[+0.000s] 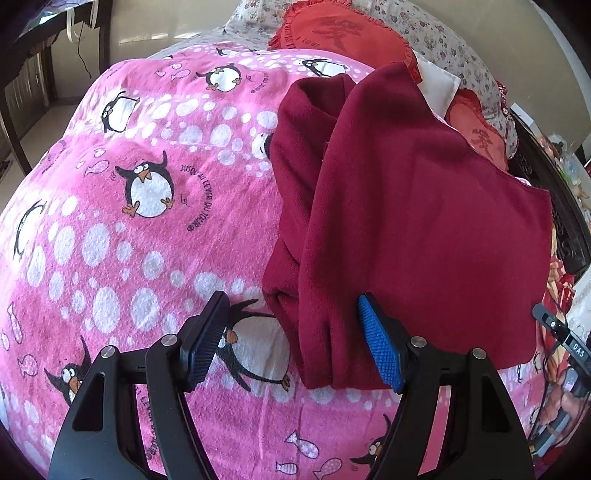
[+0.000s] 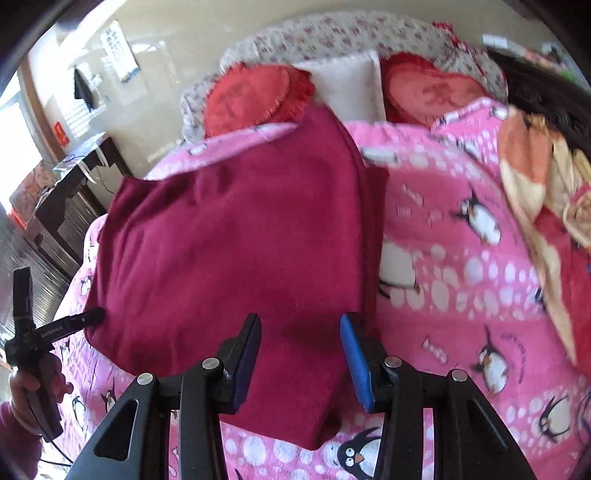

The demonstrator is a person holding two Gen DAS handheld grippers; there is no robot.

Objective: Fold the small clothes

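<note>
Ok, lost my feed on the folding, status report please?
Left gripper open, right gripper open, nothing held. Dark red knit garment partly folded on pink penguin-print blanket. Nothing in the way.

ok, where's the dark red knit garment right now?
The dark red knit garment lies folded on the pink penguin blanket, right of centre in the left wrist view, below the red heart cushions.

maroon garment (image 1: 424, 221), penguin blanket (image 1: 129, 221), open fingers (image 1: 380, 350)
</note>
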